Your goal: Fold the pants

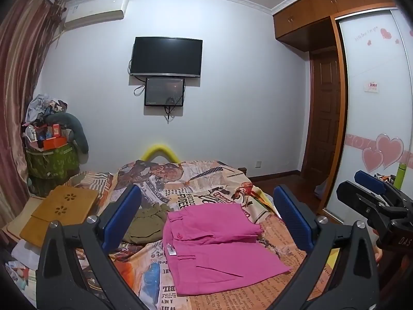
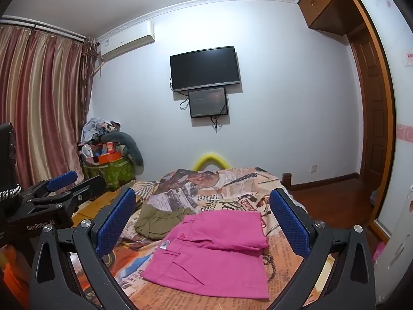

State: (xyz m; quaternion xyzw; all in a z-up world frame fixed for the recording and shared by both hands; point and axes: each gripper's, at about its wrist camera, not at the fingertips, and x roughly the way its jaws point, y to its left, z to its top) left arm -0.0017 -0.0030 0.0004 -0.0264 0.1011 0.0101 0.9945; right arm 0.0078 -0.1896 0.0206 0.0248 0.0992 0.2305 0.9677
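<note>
Left wrist view: left gripper [image 1: 206, 214] held above the bed [image 1: 291, 237], jaws wide apart with nothing between them. Pink pants [image 1: 219, 248] folded flat on the printed bedspread, framed between the blue pads [image 1: 121, 219]. Olive garment [image 1: 147, 222] bunched just left of the pants, touching their far edge. Right gripper [image 1: 371, 188] at the right edge, jaw state impossible to tell here. Right wrist view: right gripper [image 2: 204, 219] also above the bed [image 2: 284, 258], jaws spread wide, empty. Pants [image 2: 214, 253] near and centred, olive garment [image 2: 160, 219] at their far left. Left gripper [image 2: 62, 183] at the left edge.
</note>
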